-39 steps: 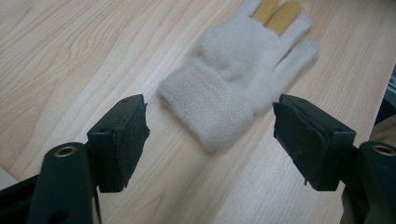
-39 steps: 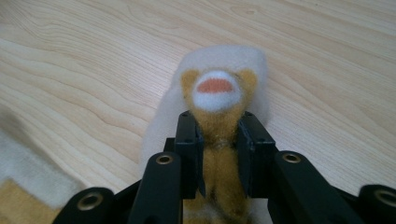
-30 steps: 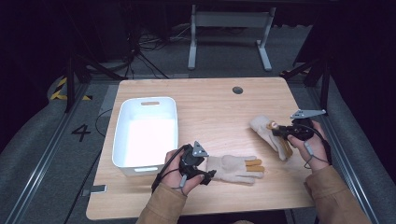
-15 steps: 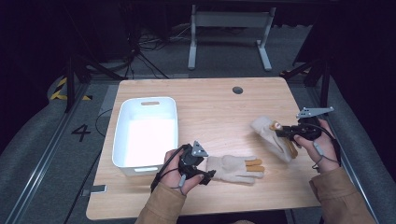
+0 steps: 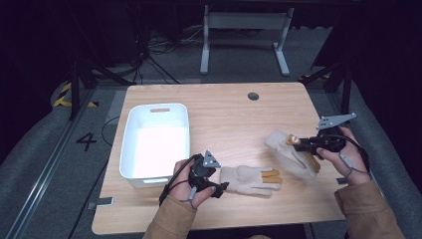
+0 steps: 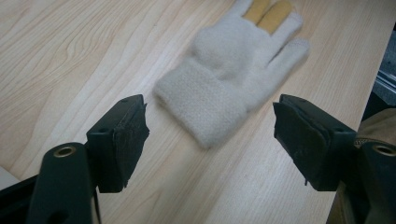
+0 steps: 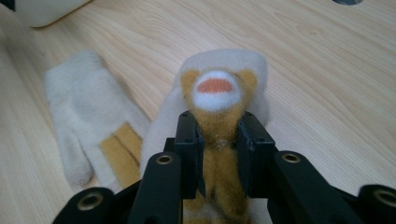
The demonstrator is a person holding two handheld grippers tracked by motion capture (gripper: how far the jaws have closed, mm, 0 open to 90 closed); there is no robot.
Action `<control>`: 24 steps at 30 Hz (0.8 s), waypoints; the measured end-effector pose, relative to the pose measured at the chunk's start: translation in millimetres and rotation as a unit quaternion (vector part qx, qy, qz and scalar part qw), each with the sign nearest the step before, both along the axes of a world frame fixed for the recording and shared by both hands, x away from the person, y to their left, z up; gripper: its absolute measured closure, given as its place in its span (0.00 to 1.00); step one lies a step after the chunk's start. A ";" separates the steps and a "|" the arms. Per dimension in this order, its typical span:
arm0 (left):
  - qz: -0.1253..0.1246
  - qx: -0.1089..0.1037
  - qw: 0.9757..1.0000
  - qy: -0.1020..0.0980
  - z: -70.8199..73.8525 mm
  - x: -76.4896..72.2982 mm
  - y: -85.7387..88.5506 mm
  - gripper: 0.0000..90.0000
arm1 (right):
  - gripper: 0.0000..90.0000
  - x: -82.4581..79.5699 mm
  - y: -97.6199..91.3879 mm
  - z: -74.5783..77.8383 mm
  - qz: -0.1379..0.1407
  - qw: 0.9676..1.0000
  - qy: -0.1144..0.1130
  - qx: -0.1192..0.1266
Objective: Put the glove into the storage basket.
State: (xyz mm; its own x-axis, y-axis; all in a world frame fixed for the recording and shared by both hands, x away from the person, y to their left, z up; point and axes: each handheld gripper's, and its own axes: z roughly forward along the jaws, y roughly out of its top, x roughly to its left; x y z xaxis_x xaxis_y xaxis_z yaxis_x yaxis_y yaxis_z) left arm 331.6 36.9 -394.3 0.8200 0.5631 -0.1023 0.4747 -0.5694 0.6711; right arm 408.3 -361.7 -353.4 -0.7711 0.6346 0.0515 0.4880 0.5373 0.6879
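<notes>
Overhead, a white bin (image 5: 155, 142) sits at the left of the wooden table (image 5: 224, 112), its near rim just beside your left gripper (image 5: 215, 185). That gripper rests low at the front edge, jaws spread wide and holding nothing; the cuff of 1 cream glove (image 5: 249, 179) lies just ahead of them, flat, fingers pointing right. Bare wood stretches behind it to the far edge, broken by a small round hole (image 5: 253, 96). Further right, your right gripper (image 5: 298, 144) pinches the tan, orange-tipped part of the second glove (image 5: 288, 152), raised off the wood with its fingers drooping. The table's right edge is near that hand; dark floor lies beyond.
</notes>
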 end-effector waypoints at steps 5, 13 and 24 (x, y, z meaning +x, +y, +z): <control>-0.005 0.002 1.000 0.002 -0.2 -0.8 0.7 0.29 | 0.81 -4.1 7.8 3.4 0.038 0.999 -0.001 0.000; -0.005 0.003 1.000 0.002 0.2 -3.6 2.7 0.29 | 0.81 -5.8 18.7 5.8 0.087 0.996 0.004 0.002; -0.003 0.002 1.000 0.003 2.2 -7.5 6.9 0.29 | 0.81 -7.0 37.8 5.8 0.158 0.987 0.007 0.002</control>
State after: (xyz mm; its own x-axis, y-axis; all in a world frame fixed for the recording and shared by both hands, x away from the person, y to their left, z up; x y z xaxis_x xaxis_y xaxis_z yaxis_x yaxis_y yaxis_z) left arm 324.1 43.8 -392.1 0.8228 0.5585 -0.1054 0.4757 -0.5754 0.6653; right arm 401.3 -323.9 -347.6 -0.9297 0.3622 0.0663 0.3064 0.6609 0.6851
